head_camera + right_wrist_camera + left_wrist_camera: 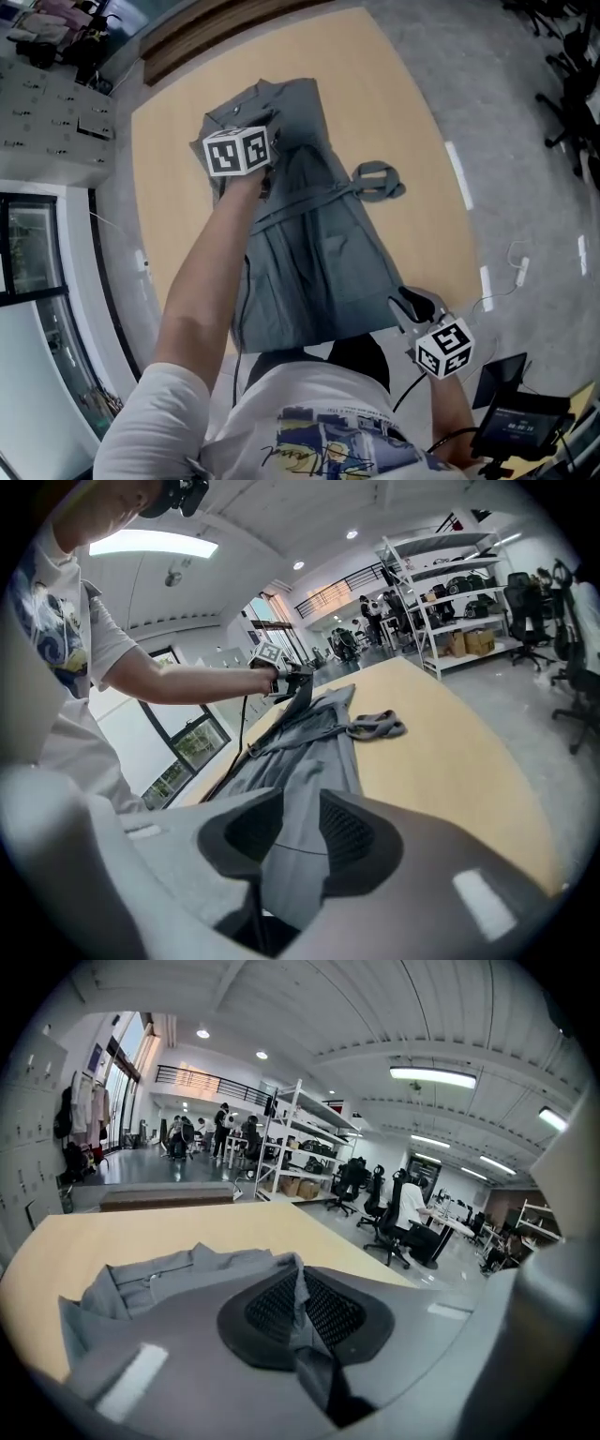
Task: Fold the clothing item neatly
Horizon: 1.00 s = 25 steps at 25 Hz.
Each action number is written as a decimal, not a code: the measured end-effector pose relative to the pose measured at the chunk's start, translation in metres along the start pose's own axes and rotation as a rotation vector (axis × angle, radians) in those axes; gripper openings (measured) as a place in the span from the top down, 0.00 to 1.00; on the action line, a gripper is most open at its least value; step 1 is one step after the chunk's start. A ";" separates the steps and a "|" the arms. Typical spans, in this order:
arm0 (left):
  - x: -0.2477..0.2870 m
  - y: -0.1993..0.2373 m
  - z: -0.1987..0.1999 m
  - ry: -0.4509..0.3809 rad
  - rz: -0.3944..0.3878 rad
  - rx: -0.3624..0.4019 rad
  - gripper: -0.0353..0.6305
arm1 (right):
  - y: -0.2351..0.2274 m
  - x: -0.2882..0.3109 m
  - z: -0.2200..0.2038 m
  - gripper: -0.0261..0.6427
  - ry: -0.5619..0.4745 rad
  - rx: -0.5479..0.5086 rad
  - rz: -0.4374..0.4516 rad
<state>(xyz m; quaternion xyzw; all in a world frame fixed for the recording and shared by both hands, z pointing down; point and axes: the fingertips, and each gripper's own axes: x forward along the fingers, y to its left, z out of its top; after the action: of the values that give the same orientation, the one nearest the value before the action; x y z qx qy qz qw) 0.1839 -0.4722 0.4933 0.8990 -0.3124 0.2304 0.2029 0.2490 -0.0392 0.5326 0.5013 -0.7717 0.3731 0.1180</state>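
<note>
Where the collar end of the grey garment lay on the wooden table, the left gripper was noted with its jaws pressed together on a thin fold of the cloth. The garment ran lengthwise down the table from there. A looped sash lay just beside its right edge, joined to the waist tie. At the table's near edge, the right gripper was pinching the hem, and the cloth filled the gap between its jaws.
</note>
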 end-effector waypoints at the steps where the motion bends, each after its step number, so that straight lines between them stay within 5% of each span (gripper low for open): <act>1: 0.007 -0.003 -0.002 0.018 0.003 0.018 0.92 | -0.002 -0.001 -0.001 0.78 0.000 0.004 -0.002; 8: 0.038 -0.008 -0.034 0.204 0.049 0.146 0.90 | -0.012 -0.005 -0.004 0.78 -0.005 0.034 -0.017; 11: 0.039 -0.005 -0.043 0.236 0.034 0.146 0.80 | -0.009 -0.002 -0.003 0.78 0.004 0.036 -0.017; 17: 0.033 -0.008 -0.042 0.228 0.008 0.137 0.68 | -0.006 0.005 0.003 0.78 0.012 0.005 0.003; 25: -0.001 -0.003 -0.028 0.147 0.045 0.120 0.68 | -0.012 0.024 0.012 0.78 0.036 -0.071 0.069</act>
<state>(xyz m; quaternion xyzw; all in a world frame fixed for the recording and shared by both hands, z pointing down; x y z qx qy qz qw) 0.1767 -0.4550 0.5146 0.8829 -0.3025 0.3187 0.1656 0.2502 -0.0672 0.5430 0.4630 -0.7992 0.3582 0.1368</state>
